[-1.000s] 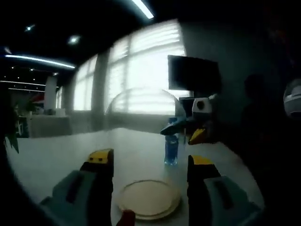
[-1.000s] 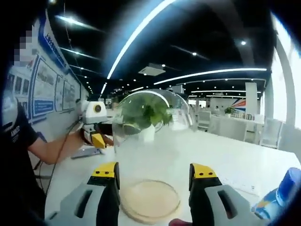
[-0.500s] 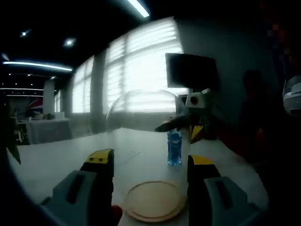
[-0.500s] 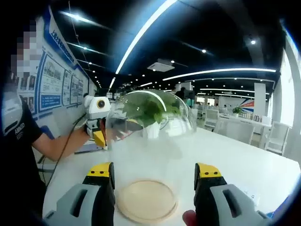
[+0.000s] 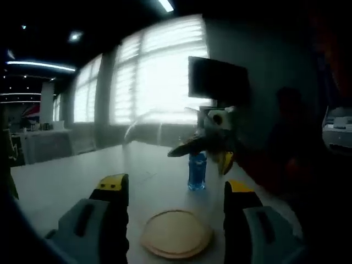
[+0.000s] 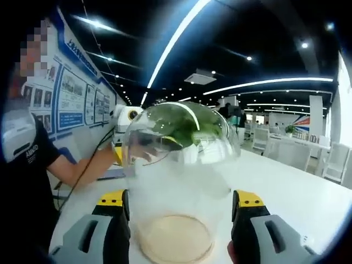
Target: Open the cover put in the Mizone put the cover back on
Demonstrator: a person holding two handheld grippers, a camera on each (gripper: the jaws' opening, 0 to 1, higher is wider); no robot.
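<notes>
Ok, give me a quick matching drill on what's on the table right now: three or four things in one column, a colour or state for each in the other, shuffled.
Things:
1. glass dome cover
2. Mizone bottle
3. round wooden base
4. right gripper

Colour or state:
A. blue, standing upright on the white table
B. open, yellow-tipped jaws either side of the dome
C. clear, held up off the base
D. pale tan, lying flat with nothing on it

Pairs: 1-C, 2-A, 3-D, 4-B
</notes>
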